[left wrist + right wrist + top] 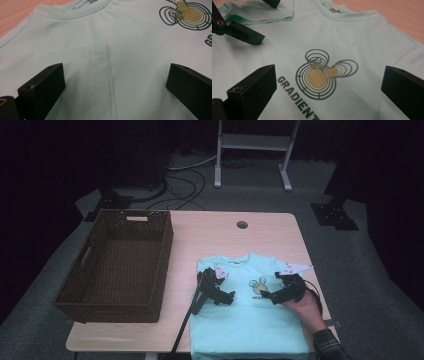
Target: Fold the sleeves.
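A mint-green T-shirt [250, 320] lies flat, front up, on the right half of the wooden table [210, 240], its hem hanging over the near edge. A round ringed logo [322, 75] with the word GRADIENT sits on its chest. My left gripper [226, 297] rests low over the shirt's left side, open, its jaws astride a folded-in sleeve edge [100, 75] in the left gripper view [116, 72]. My right gripper [270, 286], held by a hand [305, 307], is open over the logo [329, 75]. Nothing is between either pair of jaws.
A large dark brown wicker basket [167, 250], with nothing in it, stands on the table's left half. A round cable hole [242, 225] is near the far edge. Beyond the table are a white metal stand [252, 142] and floor cables [185, 185].
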`<state>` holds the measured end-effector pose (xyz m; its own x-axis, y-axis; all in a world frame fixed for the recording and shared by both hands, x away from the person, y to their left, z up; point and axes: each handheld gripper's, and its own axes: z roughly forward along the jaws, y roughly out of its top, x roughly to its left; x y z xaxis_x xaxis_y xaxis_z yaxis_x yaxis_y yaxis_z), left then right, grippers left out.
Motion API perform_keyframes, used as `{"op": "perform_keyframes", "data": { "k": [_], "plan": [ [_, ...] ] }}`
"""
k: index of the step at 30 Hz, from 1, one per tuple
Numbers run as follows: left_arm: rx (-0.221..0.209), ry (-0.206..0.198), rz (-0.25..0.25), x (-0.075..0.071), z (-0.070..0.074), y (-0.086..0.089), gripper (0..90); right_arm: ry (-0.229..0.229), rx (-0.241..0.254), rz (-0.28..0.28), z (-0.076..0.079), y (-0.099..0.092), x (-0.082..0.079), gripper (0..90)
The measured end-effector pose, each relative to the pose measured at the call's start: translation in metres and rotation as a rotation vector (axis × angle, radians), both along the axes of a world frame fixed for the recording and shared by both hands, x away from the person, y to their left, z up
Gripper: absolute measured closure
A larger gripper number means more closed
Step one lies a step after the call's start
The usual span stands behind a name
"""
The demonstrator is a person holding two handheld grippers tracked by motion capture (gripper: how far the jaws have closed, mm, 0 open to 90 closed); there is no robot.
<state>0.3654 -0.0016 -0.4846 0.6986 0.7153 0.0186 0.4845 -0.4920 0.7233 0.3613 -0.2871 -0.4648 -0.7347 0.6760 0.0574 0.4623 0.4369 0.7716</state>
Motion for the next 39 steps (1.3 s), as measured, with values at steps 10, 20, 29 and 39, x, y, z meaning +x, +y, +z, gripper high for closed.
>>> {"op": "perform_keyframes", "data": {
  "k": [10, 20, 29, 39],
  "plan": [
    [0.0, 0.0, 0.0, 0.0, 0.0, 0.0, 1.0, -0.025, 0.022, -0.023, 0.011, -0.012, 0.0, 0.0],
    [0.0, 0.0, 0.0, 0.0, 0.0, 0.0, 1.0, -0.046, 0.029, -0.036, 0.019, -0.022, 0.003, 0.0],
    [0.0, 0.0, 0.0, 0.0, 0.0, 0.0, 1.0, -0.056, 0.041, -0.068, 0.023, -0.033, 0.005, 0.0],
    [0.0, 0.0, 0.0, 0.0, 0.0, 0.0, 1.0, -0.082, 0.045, -0.085, 0.029, -0.048, 0.006, 5.4]
  ]
}}
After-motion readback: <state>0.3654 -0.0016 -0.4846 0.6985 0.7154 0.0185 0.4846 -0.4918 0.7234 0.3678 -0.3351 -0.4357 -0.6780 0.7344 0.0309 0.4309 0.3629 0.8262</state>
